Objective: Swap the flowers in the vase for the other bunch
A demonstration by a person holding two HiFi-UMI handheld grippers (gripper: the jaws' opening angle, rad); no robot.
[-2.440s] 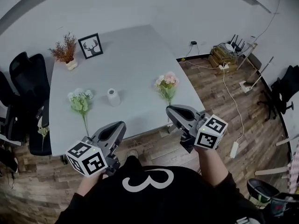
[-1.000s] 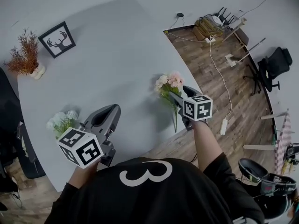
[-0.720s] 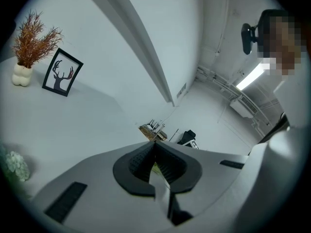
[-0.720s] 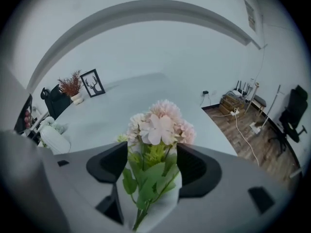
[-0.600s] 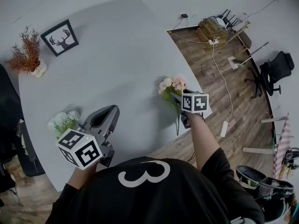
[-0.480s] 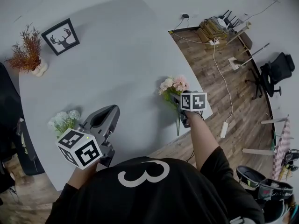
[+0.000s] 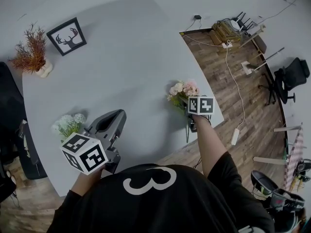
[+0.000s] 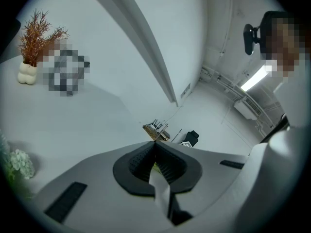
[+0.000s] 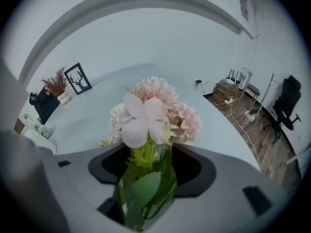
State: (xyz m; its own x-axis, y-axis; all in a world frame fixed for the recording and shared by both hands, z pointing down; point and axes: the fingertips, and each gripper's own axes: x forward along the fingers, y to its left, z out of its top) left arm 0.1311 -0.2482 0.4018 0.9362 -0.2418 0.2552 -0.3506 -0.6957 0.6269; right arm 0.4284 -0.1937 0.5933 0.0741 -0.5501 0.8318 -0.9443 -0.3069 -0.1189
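Far L on the table point(image 7: 121, 42): dried rust-coloured plant point(image 7: 32, 47) in a small white pot, framed deer pic point(image 7: 67, 36) just R of it, both upright near the far edge.

Near L: white-green bunch point(image 7: 68, 125) lies flat on the tabletop, heads just L of my L gripper, not touching it.

L gripper point(image 7: 119, 114): hand sits low and close to my torso, elbow tucked, marker cube point(image 7: 84, 153) toward me. Gripper points out over the table, only a bit below level. L gripper view shows jaws clenched together, tips meeting, nothing gripped.

Centre R, at the table's near R edge: pink bunch point(image 7: 183, 90), heads pointing to the far side, stem running back toward me past the table edge.

R gripper point(image 7: 190, 104): arm stretched fwd and out to the R, forearm point(image 7: 206, 144) bare below a black sleeve, wrist bent so the gripper tips steeply down onto the bunch, cube on top. R gripper view: green stems and leaves of the pink bunch sit right between the jaws, blooms just beyond the tips. Jaws have just been closing in round the stems. They stand apart, leaves brushing both sides, and I see no firm pinch: not clamped yet. Bunch looks to lie on the tabletop.

Far R: wood floor point(image 7: 233, 81) w/ a white cable, black chair point(image 7: 291, 74) beyond.
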